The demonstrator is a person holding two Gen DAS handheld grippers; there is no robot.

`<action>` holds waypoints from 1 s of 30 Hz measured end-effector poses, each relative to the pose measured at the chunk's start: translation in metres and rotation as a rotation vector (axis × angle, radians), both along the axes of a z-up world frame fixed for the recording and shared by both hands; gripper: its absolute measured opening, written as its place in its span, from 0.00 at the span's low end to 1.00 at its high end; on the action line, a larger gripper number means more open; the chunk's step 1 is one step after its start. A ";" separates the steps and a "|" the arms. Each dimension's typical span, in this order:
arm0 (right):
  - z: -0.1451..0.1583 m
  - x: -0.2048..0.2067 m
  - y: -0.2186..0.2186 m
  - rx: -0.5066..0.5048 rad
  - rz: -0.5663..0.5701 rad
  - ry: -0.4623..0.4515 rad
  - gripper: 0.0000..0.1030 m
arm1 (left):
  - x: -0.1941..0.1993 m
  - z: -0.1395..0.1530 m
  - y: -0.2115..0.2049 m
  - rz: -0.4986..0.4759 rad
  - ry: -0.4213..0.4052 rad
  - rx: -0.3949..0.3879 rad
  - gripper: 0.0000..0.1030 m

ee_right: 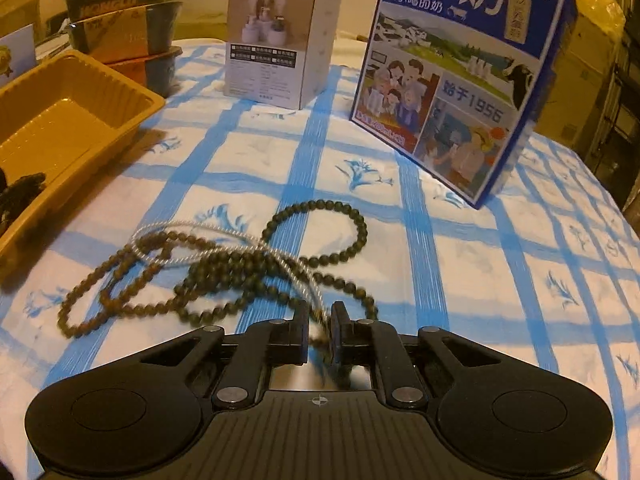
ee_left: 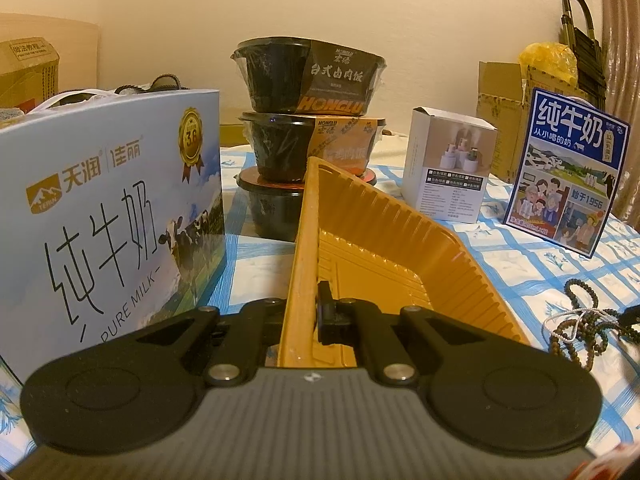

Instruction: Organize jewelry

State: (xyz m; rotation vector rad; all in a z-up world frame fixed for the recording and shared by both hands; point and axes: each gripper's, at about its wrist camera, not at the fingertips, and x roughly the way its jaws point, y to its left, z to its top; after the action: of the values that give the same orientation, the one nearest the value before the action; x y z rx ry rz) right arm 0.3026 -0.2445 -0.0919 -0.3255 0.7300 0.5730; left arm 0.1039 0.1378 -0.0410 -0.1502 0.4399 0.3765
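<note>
Bead necklace (ee_right: 224, 264) strand between narrowly parted right jaws, left jaws clamped on yellow tray (ee_left: 384, 248) rim

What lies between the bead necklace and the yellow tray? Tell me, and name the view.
Only bare checked tablecloth separates the bead necklace from the yellow tray; the right wrist view shows it.

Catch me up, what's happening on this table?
Jewelry is being sorted. The left tongs are shut on the rim of the yellow tray, tilting it up. The right tongs are low over the tangled bead strands on the checked cloth, a strand between the nearly shut jaws. Nothing is lifted yet.
</note>
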 end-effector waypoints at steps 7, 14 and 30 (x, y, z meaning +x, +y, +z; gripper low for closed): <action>-0.007 0.023 0.007 0.010 0.020 0.041 0.11 | 0.000 -0.001 0.000 -0.001 0.002 0.003 0.05; 0.011 0.012 0.000 0.069 0.033 -0.036 0.01 | -0.001 -0.001 0.000 -0.001 0.002 0.002 0.05; 0.005 -0.101 0.007 0.163 0.138 0.034 0.01 | -0.002 0.001 -0.001 0.001 -0.004 -0.006 0.05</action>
State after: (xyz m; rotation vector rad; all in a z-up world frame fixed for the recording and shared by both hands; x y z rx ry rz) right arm 0.2011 -0.2379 -0.0865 -0.2159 0.6917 0.7662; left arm 0.1014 0.1367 -0.0404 -0.1570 0.4368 0.3757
